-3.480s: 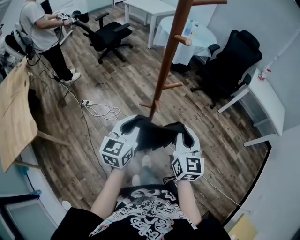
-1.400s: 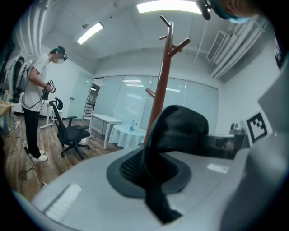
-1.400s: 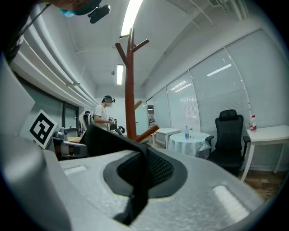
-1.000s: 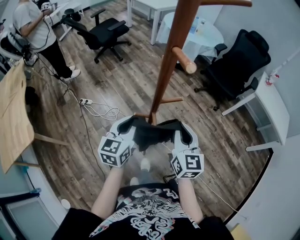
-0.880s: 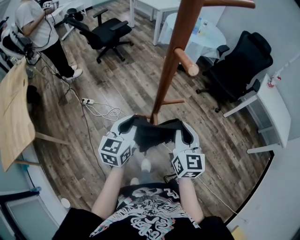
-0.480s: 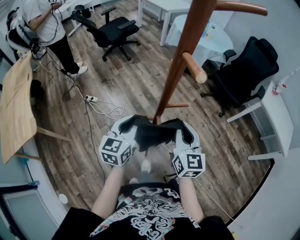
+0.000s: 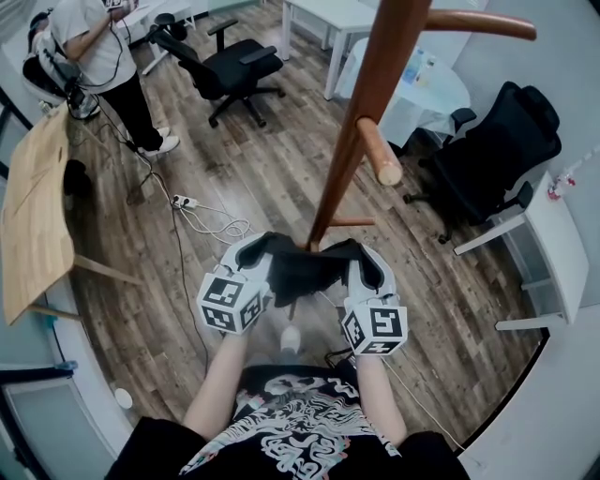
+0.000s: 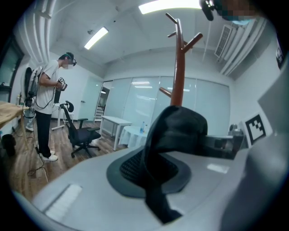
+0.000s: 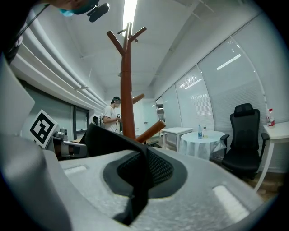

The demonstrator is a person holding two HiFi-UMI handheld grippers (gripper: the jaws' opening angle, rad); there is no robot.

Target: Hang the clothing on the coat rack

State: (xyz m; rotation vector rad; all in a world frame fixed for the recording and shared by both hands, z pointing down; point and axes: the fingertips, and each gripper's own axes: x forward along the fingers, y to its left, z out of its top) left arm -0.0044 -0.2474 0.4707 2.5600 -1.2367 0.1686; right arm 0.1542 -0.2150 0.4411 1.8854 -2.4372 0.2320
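A black garment (image 7: pixel 309 270) is stretched between my two grippers just in front of my chest. My left gripper (image 7: pixel 258 258) is shut on its left edge, and the cloth (image 8: pixel 174 135) is pinched between the pads. My right gripper (image 7: pixel 366 262) is shut on the right edge, where the fabric (image 9: pixel 113 140) folds into the jaws. The brown wooden coat rack (image 7: pixel 361 122) stands right beyond the garment. A lower peg (image 7: pixel 380 155) points toward me and an upper peg (image 7: pixel 478 23) reaches right. The rack's pole (image 8: pixel 179 67) rises above the cloth in the left gripper view, and the pole (image 9: pixel 126 81) shows likewise in the right gripper view.
A person (image 7: pixel 98 56) stands at the far left beside a black office chair (image 7: pixel 225 66). Another black chair (image 7: pixel 487 150) and a round white table (image 7: pixel 422 80) lie right of the rack. A wooden tabletop (image 7: pixel 33 216) is on the left; cables (image 7: pixel 202 220) trail over the floor.
The coat rack's pole and pegs have drawn closer and larger in the head view. Both grippers keep the same hold on the garment.
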